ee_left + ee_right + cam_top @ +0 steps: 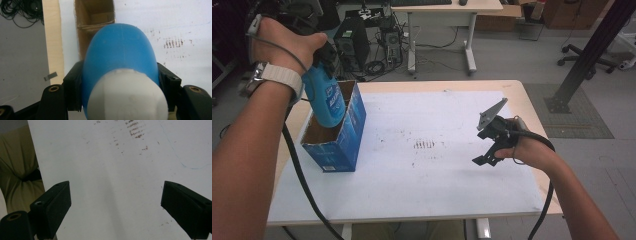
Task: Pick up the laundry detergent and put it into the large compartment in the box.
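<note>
Blue plastic sits tight between my left gripper's jaws: they are clamped on the bottle just below its white cap, so it hangs base-down and I can steer it straight into the box at the left of the high view, where its base already dips past the open top. My right gripper, lower right in that view, hovers over the white sheet with jaws wide apart and nothing between them, kept clear, I judge, to leave room. Beyond the table lies grey floor.
</note>
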A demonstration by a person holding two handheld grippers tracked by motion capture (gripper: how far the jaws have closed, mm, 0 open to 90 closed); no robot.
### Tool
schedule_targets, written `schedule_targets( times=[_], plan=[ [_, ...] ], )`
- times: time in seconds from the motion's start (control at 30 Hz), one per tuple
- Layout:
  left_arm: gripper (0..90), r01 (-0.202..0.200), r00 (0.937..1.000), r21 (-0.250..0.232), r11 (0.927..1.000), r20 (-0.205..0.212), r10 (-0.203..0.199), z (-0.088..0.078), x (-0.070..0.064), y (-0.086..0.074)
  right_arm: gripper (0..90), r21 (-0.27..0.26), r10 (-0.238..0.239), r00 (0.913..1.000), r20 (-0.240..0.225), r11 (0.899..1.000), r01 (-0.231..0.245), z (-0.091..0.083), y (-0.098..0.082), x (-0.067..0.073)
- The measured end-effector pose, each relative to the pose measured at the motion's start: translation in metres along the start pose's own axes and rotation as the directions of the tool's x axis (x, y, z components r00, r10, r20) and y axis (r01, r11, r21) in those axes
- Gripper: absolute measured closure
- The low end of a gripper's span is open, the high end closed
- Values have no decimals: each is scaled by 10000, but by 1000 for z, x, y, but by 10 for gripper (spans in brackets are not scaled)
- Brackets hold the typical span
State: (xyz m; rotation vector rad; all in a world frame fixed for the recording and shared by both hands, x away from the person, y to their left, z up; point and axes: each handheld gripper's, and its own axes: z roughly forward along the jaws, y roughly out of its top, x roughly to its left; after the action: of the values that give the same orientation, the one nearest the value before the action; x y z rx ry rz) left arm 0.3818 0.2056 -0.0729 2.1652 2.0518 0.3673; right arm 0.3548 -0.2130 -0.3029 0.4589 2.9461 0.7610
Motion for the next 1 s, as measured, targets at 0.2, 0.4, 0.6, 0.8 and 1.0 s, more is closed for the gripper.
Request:
schedule_targets(
  times=[0.2, 0.4, 0.6, 0.8, 1.0],
  plan=[
    [372, 91, 10000, -31, 10000, 4, -91, 6, 9, 0, 94, 38, 39, 10000, -16, 10000, -39, 2, 0, -1],
    [372, 98, 9999, 56, 9999, -54, -98, 15, 15, 0, 96, 87, 76, 10000, -8, 9999, -76, 2, 2, -2],
    [371, 114, 9999, 71, 9999, -102, -113, 24, 21, 0, 97, 93, 109, 9999, 11, 9999, -109, 1, 2, -3],
    [372, 234, 9996, 15, 9997, -154, -234, 35, 26, -1, 97, 126, 167, 9999, 1, 9998, -167, 3, -1, -4],
    [371, 237, 9997, 84, 9997, -84, -236, 48, 28, -2, 97, 127, 170, 9999, 1, 9998, -170, 3, 0, -5]
  ],
)
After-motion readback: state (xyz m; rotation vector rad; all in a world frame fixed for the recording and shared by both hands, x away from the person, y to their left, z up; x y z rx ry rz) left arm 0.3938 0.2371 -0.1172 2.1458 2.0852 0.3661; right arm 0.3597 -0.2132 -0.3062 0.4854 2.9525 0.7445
